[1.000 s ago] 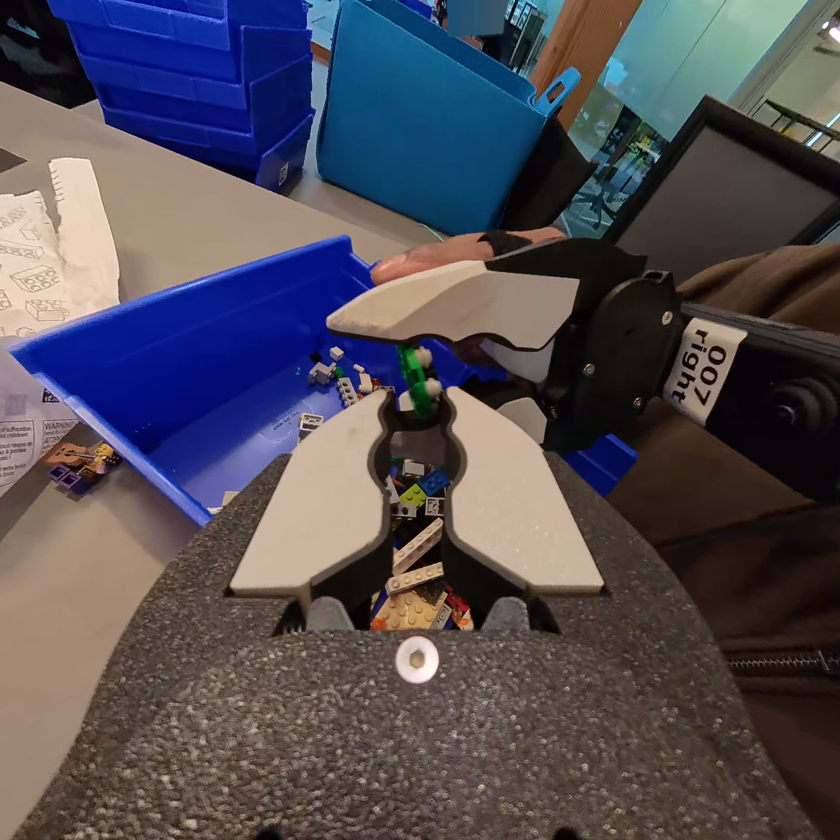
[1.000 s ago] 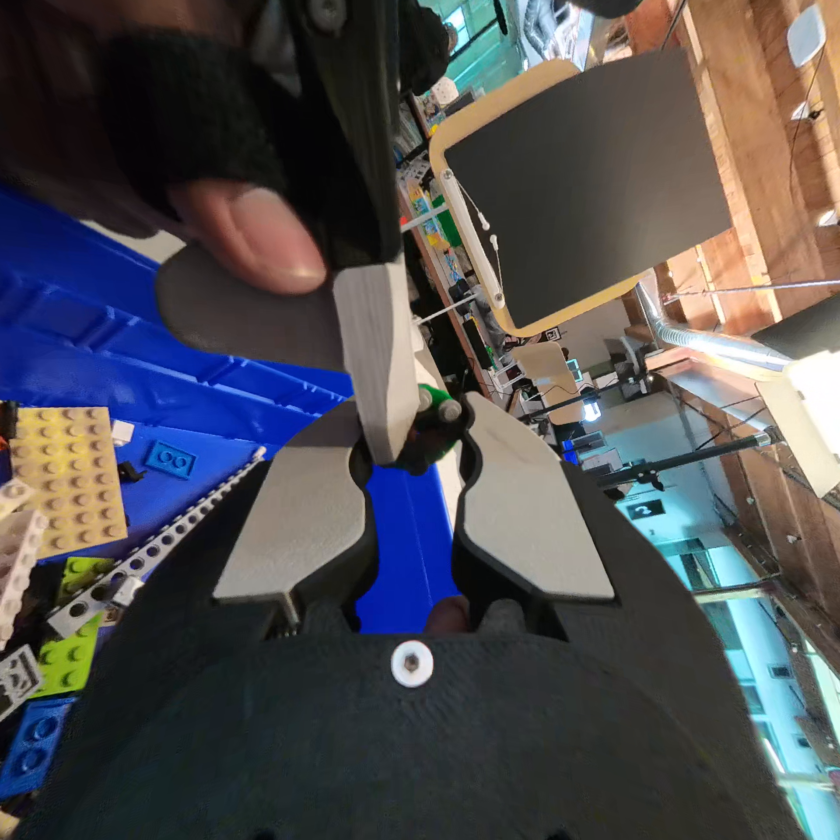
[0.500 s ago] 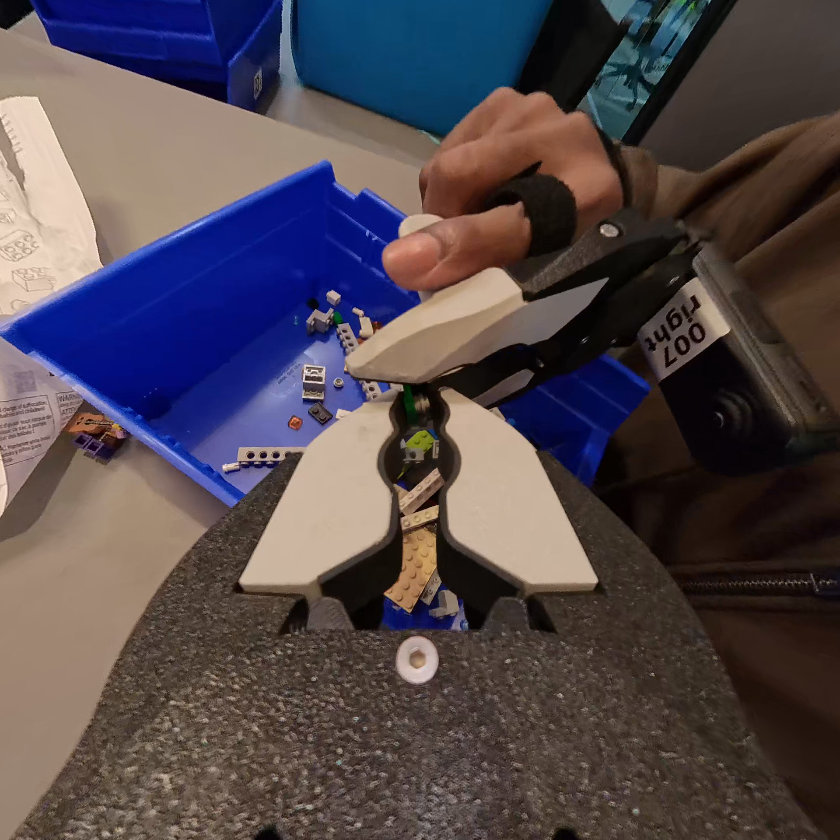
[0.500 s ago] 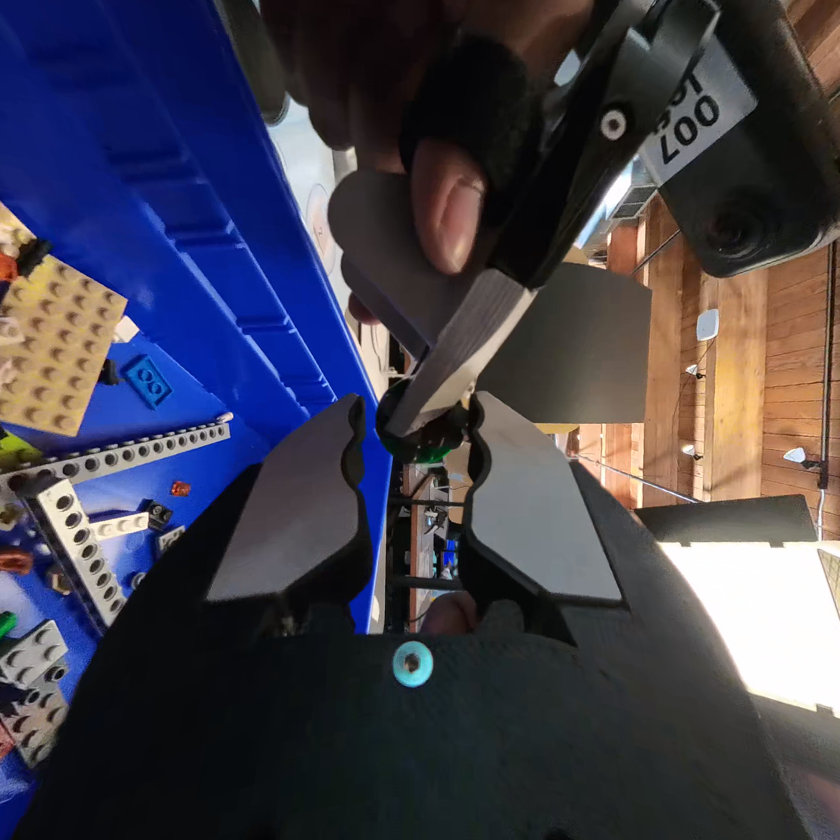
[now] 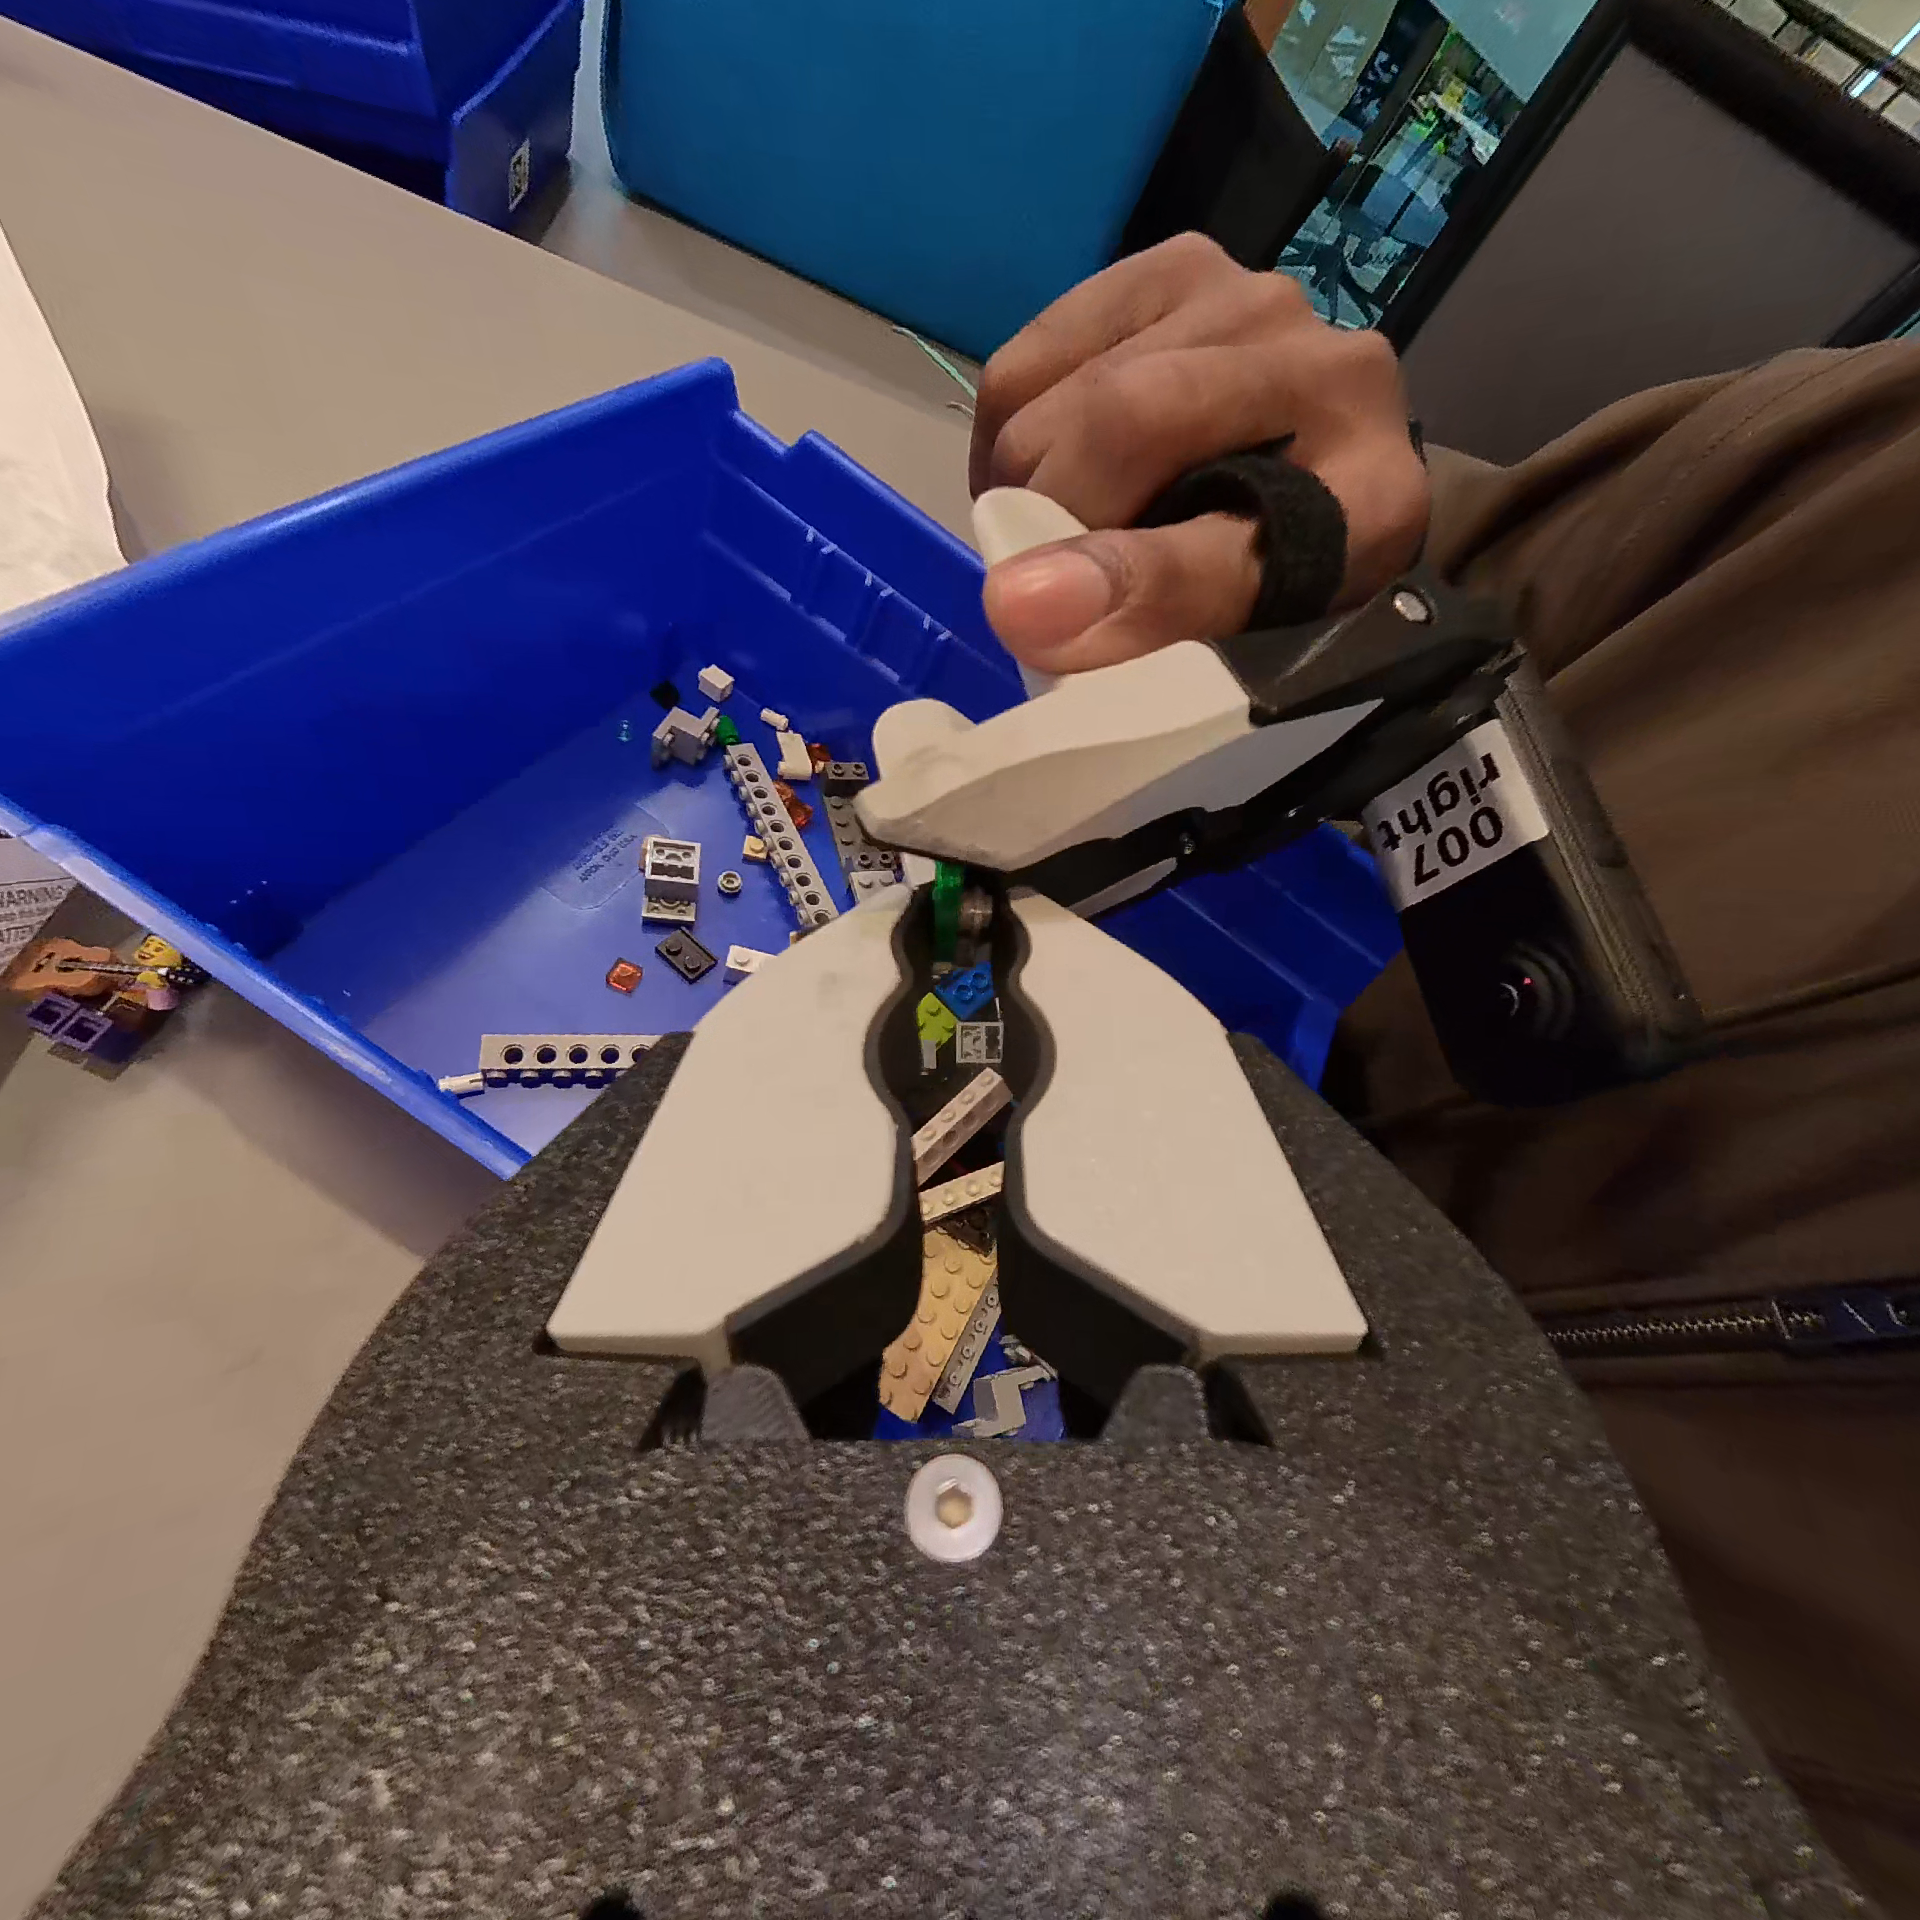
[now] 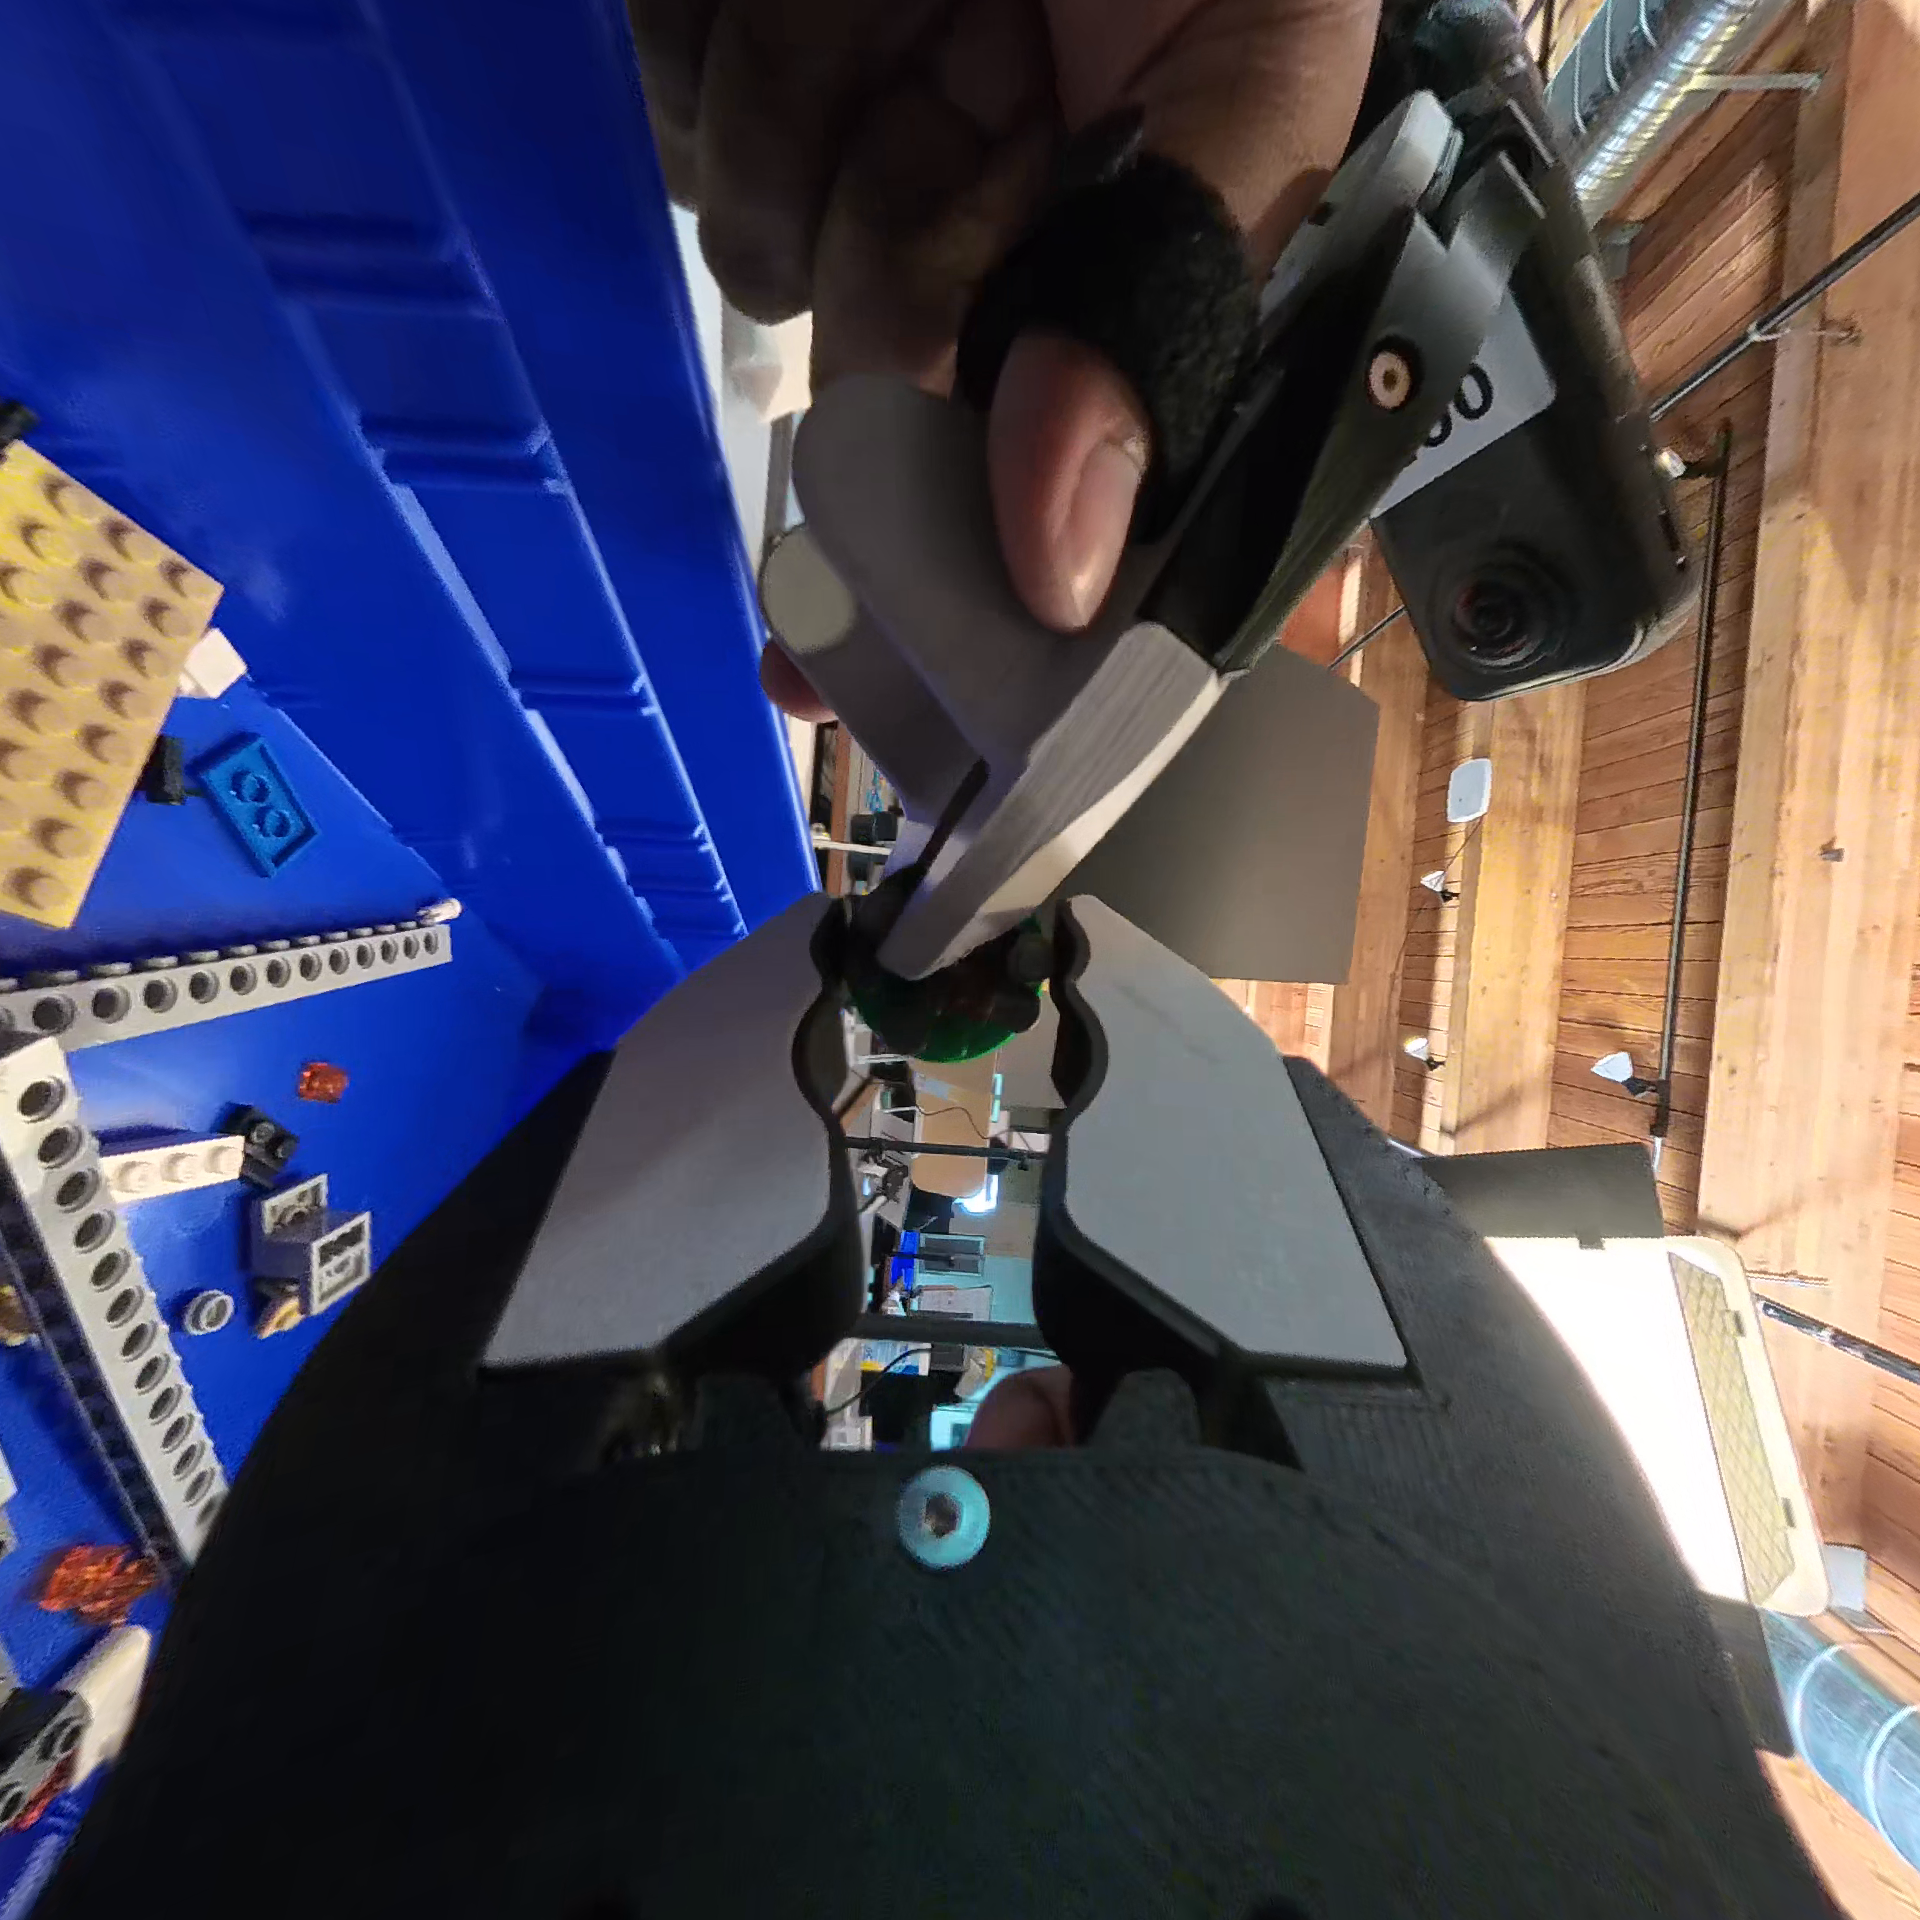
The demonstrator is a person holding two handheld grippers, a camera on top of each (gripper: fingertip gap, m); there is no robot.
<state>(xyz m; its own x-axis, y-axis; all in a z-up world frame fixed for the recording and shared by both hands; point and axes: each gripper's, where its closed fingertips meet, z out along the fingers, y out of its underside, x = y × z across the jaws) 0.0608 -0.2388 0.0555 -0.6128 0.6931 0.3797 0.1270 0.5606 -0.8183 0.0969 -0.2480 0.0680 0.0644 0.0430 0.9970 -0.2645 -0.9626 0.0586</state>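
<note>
My left gripper point(image 5: 961, 904) is shut on a small green round piece point(image 5: 948, 902) with a grey peg on it, pinching its thin edge at the fingertips. It hangs above a blue bin point(image 5: 364, 623) of loose bricks. My right gripper point(image 6: 940, 966) meets it from the side, and its two pads press on the rim of the same green piece point(image 6: 956, 1044). The left gripper's fingers point(image 6: 997, 862) reach in from above in the right wrist view. In the left wrist view the right gripper point(image 5: 935, 831) lies across my left fingertips, with a hand on it.
The bin point(image 6: 468, 520) holds a grey holed beam point(image 5: 774, 821), a tan plate point(image 6: 73, 675) and several small bricks. A toy figure with a guitar point(image 5: 104, 987) and paper sheets point(image 5: 31, 894) lie left of the bin. Blue bins point(image 5: 312, 83), a teal box point(image 5: 883, 135) and a dark screen point(image 5: 1662, 239) stand behind. My two grippers' fingertips are within a few centimetres of each other.
My left jaws have narrowed on the green piece. My right jaws widened a little, then came back onto it. Both grippers have tilted and shifted over the bin.
</note>
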